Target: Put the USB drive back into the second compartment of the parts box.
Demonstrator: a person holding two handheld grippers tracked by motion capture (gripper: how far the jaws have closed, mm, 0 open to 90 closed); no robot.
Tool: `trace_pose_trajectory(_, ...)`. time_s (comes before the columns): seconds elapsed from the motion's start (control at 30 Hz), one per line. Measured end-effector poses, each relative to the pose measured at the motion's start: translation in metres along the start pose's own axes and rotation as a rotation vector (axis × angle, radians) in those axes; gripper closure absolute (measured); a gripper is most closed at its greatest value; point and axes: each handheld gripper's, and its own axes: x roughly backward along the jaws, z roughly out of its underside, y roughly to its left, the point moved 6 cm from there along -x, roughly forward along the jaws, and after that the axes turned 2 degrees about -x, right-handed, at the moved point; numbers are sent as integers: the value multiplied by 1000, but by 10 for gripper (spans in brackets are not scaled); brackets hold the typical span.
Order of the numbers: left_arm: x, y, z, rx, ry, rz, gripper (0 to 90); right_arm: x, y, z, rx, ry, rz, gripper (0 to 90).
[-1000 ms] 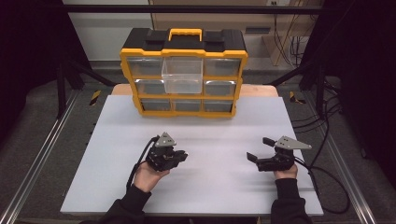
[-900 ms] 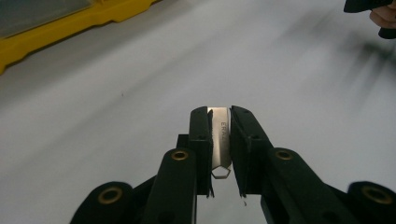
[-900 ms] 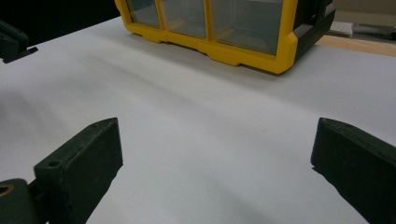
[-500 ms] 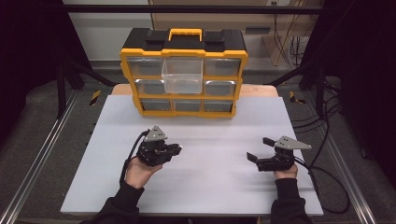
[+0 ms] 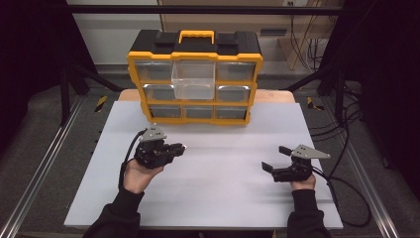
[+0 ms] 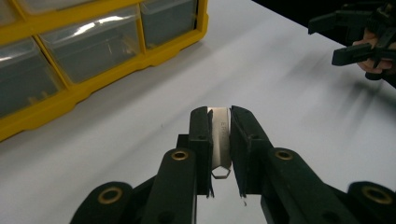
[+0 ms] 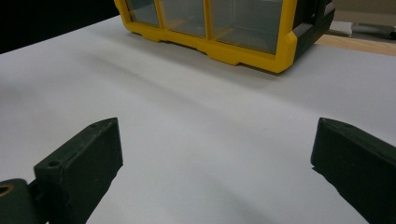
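High view: yellow drawer cabinet (image 5: 194,79) at the far edge of the white table (image 5: 208,198), upper-middle clear drawer (image 5: 193,79) pulled out toward the near side, apparently awaiting a part. Nearer than the cabinet and left of its front, left gripper (image 5: 177,148) clamped on a small flat metal piece (image 6: 220,140), pinched upright between the jaws, so pickup judged done and placing left. Nearer and right of the cabinet, right gripper (image 5: 275,158) spread wide, holding nothing.

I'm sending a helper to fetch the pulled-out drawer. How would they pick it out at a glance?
At the far end of the white table stands a yellow organiser with three rows of drawers. Look at the top row, middle: that clear drawer juts out toward the person, while its neighbours sit flush in the frame.
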Motion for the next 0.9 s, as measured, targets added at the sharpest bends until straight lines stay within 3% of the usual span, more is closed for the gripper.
trace_pose_trajectory(0.9, 42, 11, -57, -37, -84, -26, 788, 1, 0, 0, -2, 0, 0, 26)
